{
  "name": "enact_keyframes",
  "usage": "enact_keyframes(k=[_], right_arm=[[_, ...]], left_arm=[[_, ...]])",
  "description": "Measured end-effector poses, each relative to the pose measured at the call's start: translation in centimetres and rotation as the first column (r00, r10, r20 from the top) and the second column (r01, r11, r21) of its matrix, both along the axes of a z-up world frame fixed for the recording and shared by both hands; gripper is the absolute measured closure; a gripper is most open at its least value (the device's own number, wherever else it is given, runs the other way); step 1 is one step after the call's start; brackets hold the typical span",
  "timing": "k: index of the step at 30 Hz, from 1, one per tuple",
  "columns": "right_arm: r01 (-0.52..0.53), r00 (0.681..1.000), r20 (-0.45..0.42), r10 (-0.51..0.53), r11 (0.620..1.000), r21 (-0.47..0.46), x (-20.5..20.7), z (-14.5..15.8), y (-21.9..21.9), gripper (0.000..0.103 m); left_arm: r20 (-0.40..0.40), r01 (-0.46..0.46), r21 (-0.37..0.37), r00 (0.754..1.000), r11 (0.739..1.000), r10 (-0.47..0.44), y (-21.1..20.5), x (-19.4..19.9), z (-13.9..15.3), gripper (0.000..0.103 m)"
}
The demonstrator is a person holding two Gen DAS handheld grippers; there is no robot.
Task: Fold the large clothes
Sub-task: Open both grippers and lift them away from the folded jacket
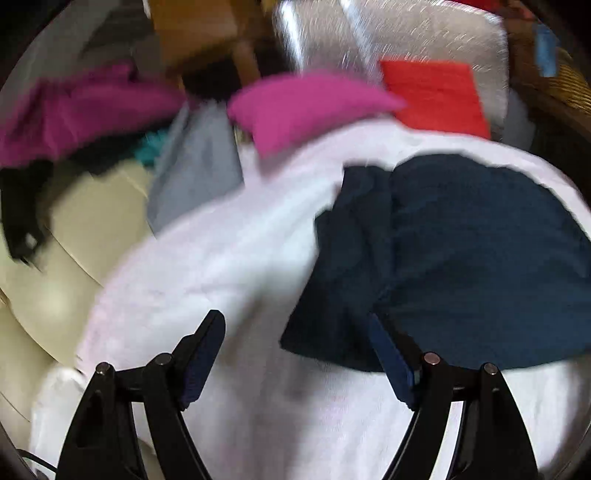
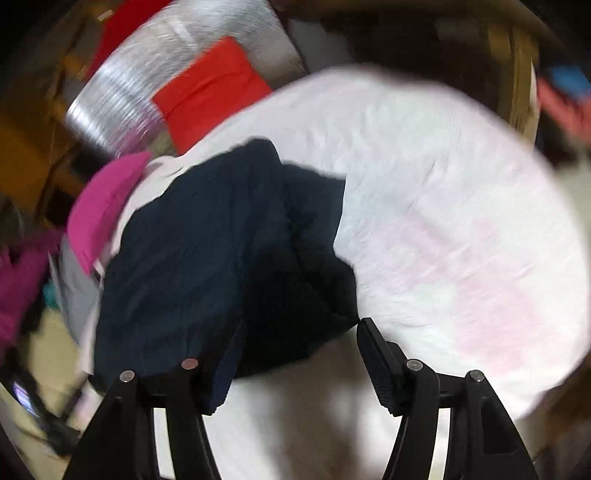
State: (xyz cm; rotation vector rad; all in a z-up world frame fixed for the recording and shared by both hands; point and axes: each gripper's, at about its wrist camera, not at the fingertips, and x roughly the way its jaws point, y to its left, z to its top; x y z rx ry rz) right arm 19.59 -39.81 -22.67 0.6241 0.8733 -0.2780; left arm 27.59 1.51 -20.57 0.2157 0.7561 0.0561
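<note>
Item: navy garment [image 1: 461, 258], bunched in a loose heap on the white sheet [image 1: 229, 266] that covers your table. In the left wrist view it sits at about three o'clock; in the right wrist view, at about nine o'clock.

Left tongs [image 1: 295, 354]: spread, nothing between the pads. They hang above bare sheet just beside the garment's near edge.

Right tongs [image 2: 295, 354]: spread, gripping nothing. The navy cloth lies under the left finger, and whether it touches is unclear.

Surroundings: magenta garment [image 1: 306, 107] at twelve o'clock of the sheet, and a red folded piece [image 1: 436, 96] on a silvery mat [image 1: 406, 33] beyond. These probably wait their turn.

Judgement: you likely want the navy heap spread flat before any fold, so look for an edge or corner.
</note>
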Motion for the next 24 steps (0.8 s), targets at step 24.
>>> enact_keyframes(k=[24], right_arm=[[-0.041,0.91,0.347,0.226,0.883,-0.467,-22.0,21.5,15.2,0.01]], left_arm=[[0.432,0.091,-0.072,0.9,0.993,-0.051,0.0,-24.6,20.1,0.007]])
